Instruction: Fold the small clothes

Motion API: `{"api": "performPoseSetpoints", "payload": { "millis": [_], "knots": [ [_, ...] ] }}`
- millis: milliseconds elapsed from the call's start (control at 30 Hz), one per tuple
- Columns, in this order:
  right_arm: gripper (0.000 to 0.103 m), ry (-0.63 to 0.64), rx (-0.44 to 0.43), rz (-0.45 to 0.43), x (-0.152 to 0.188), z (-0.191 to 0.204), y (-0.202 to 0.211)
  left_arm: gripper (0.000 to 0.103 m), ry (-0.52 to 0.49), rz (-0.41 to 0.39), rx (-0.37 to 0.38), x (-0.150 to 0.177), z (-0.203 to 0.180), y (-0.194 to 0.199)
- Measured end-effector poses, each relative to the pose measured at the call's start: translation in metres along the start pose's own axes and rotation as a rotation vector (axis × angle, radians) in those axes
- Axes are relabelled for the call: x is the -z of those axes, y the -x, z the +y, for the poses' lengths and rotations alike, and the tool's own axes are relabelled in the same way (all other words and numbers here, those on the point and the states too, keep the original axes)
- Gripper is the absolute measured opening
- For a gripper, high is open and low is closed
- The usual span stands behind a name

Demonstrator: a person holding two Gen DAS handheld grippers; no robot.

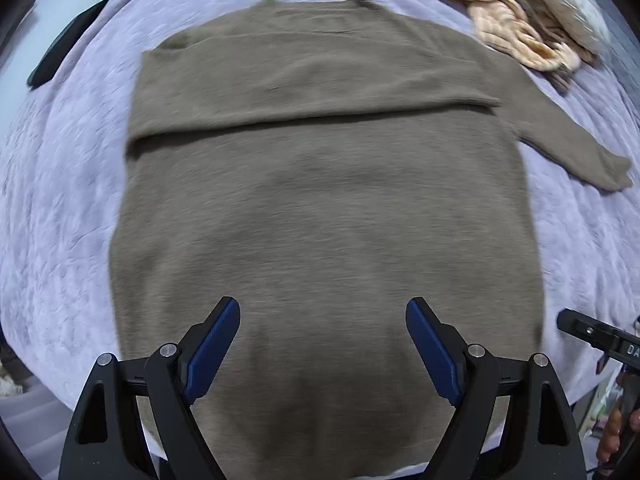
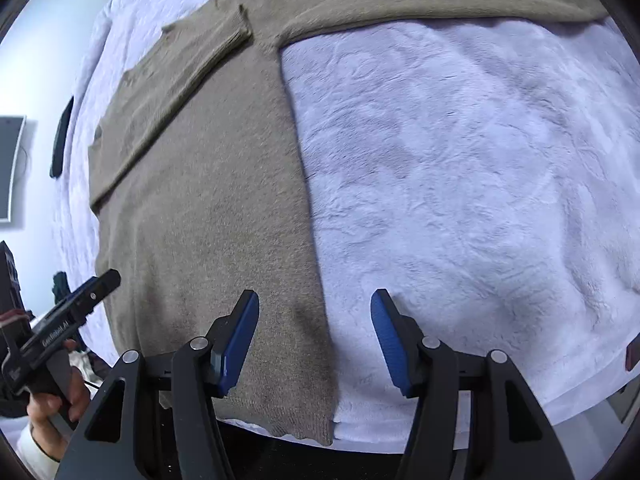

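A taupe knitted sweater (image 1: 320, 200) is laid flat on a bed covered by a pale lilac plush blanket (image 1: 60, 200). One sleeve (image 1: 312, 92) is folded across the chest, its cuff reaching the far side of the body; the other sleeve (image 1: 576, 148) is stretched out sideways on the blanket. The ribbed hem (image 2: 304, 428) is seen at the near edge of the bed in the right wrist view.

The left gripper (image 1: 322, 328) is held above the lower part of the sweater with its blue pads spread wide; nothing is pinched between them. The right gripper (image 2: 316, 328) is held over the side edge of the sweater, one pad above the knit and the other above the blanket, the pads parted and nothing clasped.

In the right wrist view the body of the left gripper is seen at the lower left, held by a hand (image 2: 52, 408). White lettering is printed on it; it appears to read "GenRobot.AI", though it is small. In the left wrist view the letters "DA" are legible on the tool at the right edge, the rest being cut off.

A cream ribbed garment (image 1: 500, 20) is bunched at the far corner of the bed. A dark flat object (image 1: 64, 44) lies near the blanket's left edge; what it is cannot be told.
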State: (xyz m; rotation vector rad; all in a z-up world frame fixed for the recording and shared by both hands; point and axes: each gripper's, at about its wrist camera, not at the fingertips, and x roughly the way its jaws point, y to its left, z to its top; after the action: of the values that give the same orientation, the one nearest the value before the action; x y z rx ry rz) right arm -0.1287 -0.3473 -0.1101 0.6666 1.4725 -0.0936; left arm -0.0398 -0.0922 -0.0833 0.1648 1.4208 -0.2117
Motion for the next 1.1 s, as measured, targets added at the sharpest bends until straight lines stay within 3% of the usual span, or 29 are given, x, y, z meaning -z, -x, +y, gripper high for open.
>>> {"api": "performPoseSetpoints", "payload": {
  "millis": [167,433,667,800,1100],
  "knots": [
    [0.062,-0.045,-0.041,-0.056,-0.011,-0.027,0.025,0.086,-0.064,-0.007,0.007,-0.020,-0.040,0.004],
    [0.066,-0.183,-0.102,-0.179,-0.060,-0.087,0.049,0.086,-0.121,0.085,0.061,-0.051,-0.070,-0.024],
    [0.066,-0.459,-0.204,-0.362,-0.115,-0.175,0.059,0.086,-0.189,0.050,0.049,-0.081,-0.106,-0.040],
    [0.066,-0.556,-0.182,-0.458,-0.132,-0.209,0.070,0.086,-0.196,0.023,0.056,-0.099,-0.121,-0.047],
    [0.065,-0.681,-0.268,-0.515,-0.165,-0.235,0.065,0.086,-0.189,-0.012,0.054,-0.127,-0.141,-0.060]
  ]
}}
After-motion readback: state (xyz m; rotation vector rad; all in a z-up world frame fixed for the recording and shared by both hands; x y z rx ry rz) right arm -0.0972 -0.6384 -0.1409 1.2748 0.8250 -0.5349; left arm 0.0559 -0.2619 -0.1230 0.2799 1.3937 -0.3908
